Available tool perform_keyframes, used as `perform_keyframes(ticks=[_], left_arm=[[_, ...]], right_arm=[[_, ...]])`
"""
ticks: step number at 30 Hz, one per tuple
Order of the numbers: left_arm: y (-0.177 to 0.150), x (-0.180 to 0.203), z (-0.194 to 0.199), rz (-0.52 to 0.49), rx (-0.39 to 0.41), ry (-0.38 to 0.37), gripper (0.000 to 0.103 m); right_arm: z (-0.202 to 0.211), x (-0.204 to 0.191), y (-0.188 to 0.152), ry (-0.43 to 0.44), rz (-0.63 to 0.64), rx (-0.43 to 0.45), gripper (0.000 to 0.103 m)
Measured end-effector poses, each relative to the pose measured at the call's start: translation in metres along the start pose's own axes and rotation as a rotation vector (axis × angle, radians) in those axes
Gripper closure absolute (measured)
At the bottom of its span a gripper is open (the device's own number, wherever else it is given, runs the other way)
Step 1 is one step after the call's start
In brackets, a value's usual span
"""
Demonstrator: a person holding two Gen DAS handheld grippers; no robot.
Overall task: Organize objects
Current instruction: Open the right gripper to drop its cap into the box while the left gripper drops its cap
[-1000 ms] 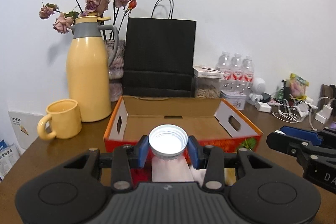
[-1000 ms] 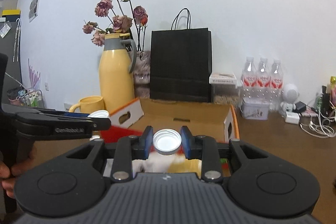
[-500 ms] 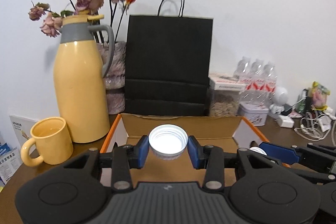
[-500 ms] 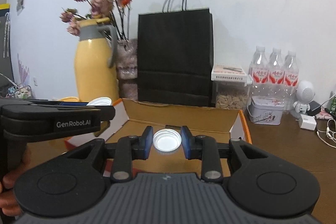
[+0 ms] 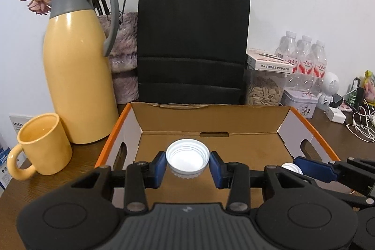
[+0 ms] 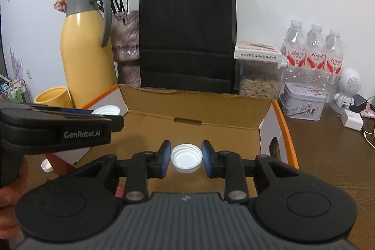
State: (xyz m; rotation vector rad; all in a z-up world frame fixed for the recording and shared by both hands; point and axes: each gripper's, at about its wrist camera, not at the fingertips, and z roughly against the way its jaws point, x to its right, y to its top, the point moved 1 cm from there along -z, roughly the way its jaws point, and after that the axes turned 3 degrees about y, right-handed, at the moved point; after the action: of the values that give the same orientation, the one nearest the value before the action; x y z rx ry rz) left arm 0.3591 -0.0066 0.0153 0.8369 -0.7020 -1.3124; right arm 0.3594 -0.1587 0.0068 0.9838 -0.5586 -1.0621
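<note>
Carrying two white caps over the open cardboard box (image 5: 211, 114), both held open side up, likely for dropping inside.
The yellow jug (image 5: 77, 76) and black bag (image 5: 194, 39) crowd the counter (image 6: 328, 144) behind; the left gripper (image 5: 187, 162) jaws clamp the larger cap (image 5: 187, 158), the right gripper (image 6: 186, 156) jaws the smaller cap (image 6: 186, 157); a loose cap (image 6: 46, 166) lies outside.

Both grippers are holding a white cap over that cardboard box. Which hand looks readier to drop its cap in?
Either, narrowly the left. The left gripper holds its larger white cap over the middle of the cardboard box; the right gripper holds its smaller cap nearer the box's right wall.
</note>
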Motion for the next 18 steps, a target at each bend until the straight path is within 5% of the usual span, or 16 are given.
perform_keyframes(ticks=[2, 3, 4, 5, 6, 18], left_arm=[[0.0008, 0.0005, -0.0003, -0.003, -0.01, 0.0, 0.063], [0.0012, 0.0008, -0.0007, -0.004, -0.02, -0.002, 0.048], [0.0016, 0.0008, -0.0018, -0.003, -0.034, -0.004, 0.035], [0.0019, 0.0005, -0.0029, 0.0, -0.046, -0.007, 0.007], [0.0019, 0.0002, -0.0029, 0.003, -0.049, -0.01, 0.0], [0.0031, -0.0019, -0.0045, 0.019, -0.061, 0.019, 0.0]], right_arm=[[-0.0003, 0.0011, -0.0001, -0.006, -0.005, -0.007, 0.066], [-0.0004, 0.0016, -0.0002, -0.008, -0.008, -0.01, 0.057], [-0.0004, 0.002, -0.0002, -0.012, -0.009, -0.016, 0.028], [0.0003, 0.0017, -0.0005, -0.017, -0.004, -0.018, 0.003], [0.0013, 0.0008, -0.0009, -0.028, 0.005, -0.015, 0.0], [0.0059, 0.0041, -0.0013, -0.033, 0.0, -0.002, 0.0]])
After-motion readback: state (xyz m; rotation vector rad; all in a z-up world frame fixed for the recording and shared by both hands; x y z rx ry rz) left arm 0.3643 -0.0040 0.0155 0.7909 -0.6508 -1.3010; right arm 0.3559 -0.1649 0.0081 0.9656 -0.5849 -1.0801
